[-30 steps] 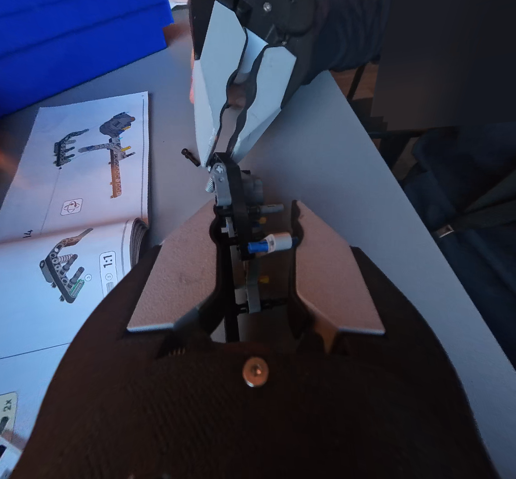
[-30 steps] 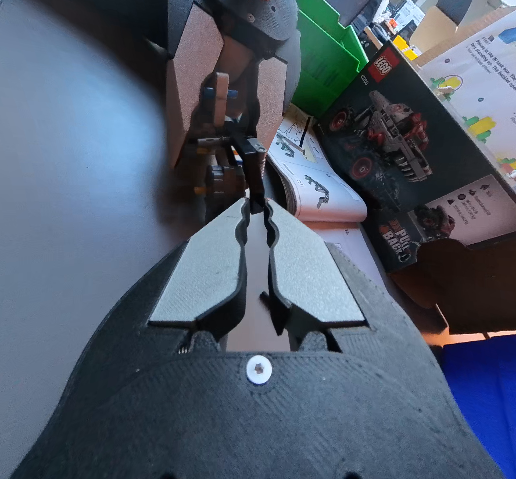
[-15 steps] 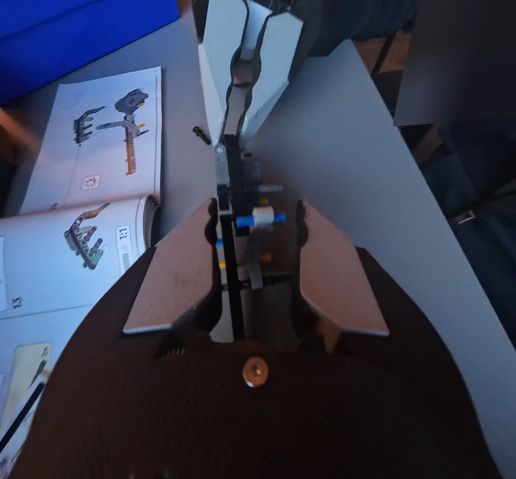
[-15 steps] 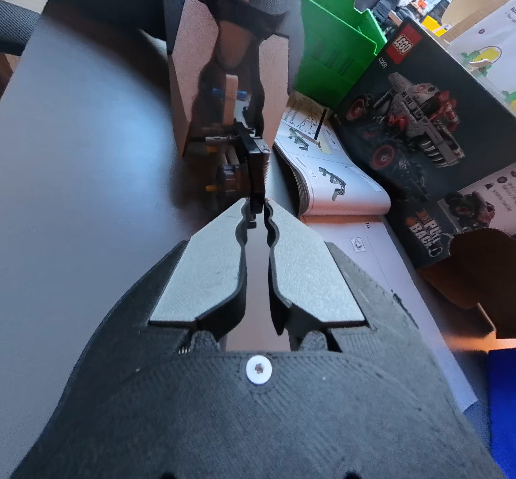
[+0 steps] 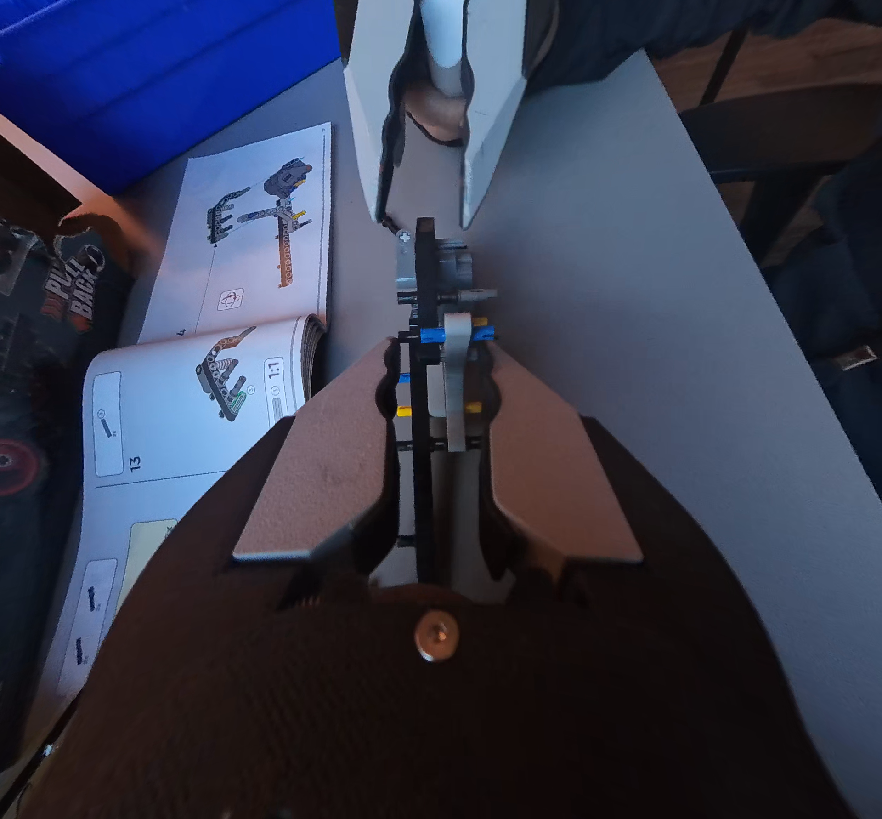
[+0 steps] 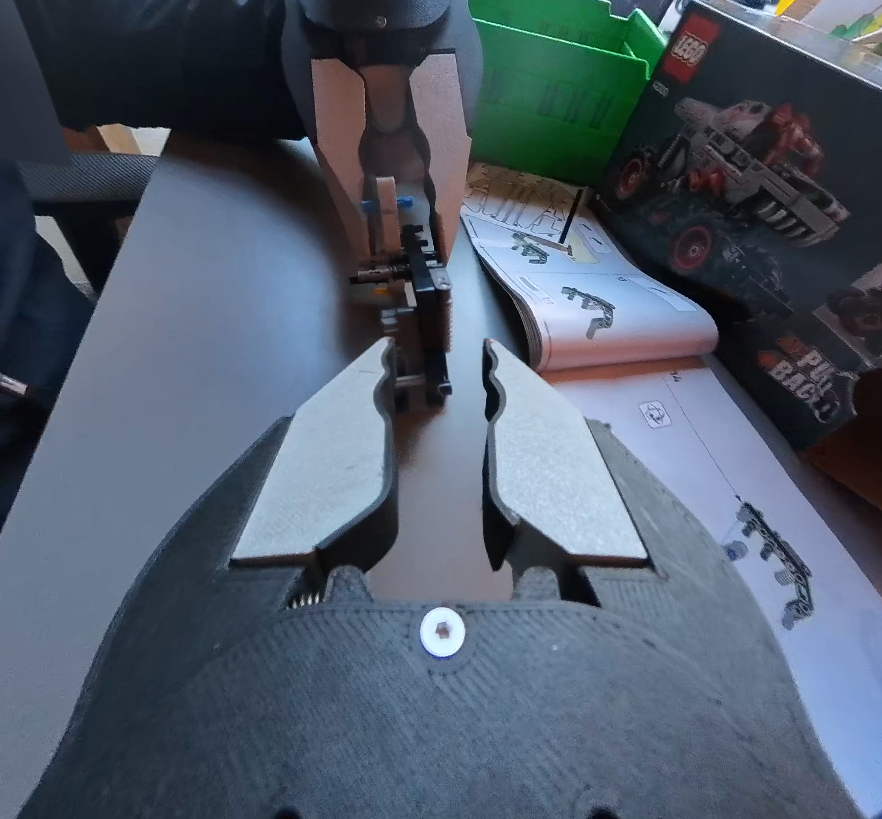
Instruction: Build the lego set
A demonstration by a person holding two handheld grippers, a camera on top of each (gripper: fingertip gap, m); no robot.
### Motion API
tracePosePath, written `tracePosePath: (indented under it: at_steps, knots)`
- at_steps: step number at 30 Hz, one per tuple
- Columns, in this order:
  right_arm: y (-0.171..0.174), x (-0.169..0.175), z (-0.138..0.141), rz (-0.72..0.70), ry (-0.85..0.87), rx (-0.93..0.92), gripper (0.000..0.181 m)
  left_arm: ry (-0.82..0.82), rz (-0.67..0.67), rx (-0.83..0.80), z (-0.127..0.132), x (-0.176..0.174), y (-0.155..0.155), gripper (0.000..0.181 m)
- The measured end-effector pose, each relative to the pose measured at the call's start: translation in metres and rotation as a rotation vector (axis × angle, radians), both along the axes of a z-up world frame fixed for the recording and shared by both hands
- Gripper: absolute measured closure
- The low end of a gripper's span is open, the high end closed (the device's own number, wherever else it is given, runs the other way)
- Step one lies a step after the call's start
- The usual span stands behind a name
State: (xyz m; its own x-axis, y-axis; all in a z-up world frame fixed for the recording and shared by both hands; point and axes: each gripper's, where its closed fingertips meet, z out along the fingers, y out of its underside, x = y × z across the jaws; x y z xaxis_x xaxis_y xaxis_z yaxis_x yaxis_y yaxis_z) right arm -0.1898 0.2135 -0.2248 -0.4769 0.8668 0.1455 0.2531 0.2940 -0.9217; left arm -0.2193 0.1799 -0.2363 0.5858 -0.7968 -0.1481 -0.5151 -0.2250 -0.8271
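The partly built lego assembly [image 5: 425,299] is a long black beam with a grey beam, a grey block and blue and yellow pins. My left gripper [image 5: 439,352], with brown pads, is shut on it and holds it just above the grey table [image 5: 620,318]. My right gripper [image 6: 436,357], with grey pads, is open. Its tips stand on either side of the assembly's black end [image 6: 425,309] without gripping it. In the left wrist view the right gripper [image 5: 422,220] faces me from the far side. In the right wrist view the left gripper [image 6: 401,266] faces me.
An open instruction booklet [image 5: 215,390] lies left of the assembly, with a thin black axle [image 6: 570,218] on its page. The dark lego box [image 6: 744,185] stands beyond it. A blue bin [image 5: 143,32] and a green bin [image 6: 549,94] are at the back. The table edge runs close on the other side. Spacing between my two grippers at the tips: around 6 cm.
My right gripper was shut on the assembly's black end and has now opened. The left gripper still holds the assembly, which has turned a little straighter.
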Motion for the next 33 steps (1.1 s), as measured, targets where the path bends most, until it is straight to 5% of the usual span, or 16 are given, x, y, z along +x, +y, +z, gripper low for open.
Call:
tracePosePath:
  at_steps: [9, 11, 16, 33]
  knots:
    - [-0.005, -0.012, -0.001, -0.043, -0.006, 0.016, 0.160, 0.061, 0.058, 0.060, 0.002, -0.002, 0.007, 0.152]
    - [-0.003, -0.012, -0.001, -0.055, 0.006, 0.036, 0.162, 0.055, 0.067, 0.114, 0.011, -0.004, 0.007, 0.140]
    - [0.000, -0.013, -0.001, -0.070, 0.008, 0.045, 0.162, 0.024, 0.060, 0.154, 0.026, -0.008, -0.002, 0.153]
    - [0.004, -0.015, -0.001, -0.112, -0.003, 0.030, 0.162, 0.072, 0.092, 0.160, 0.009, -0.005, 0.009, 0.176]
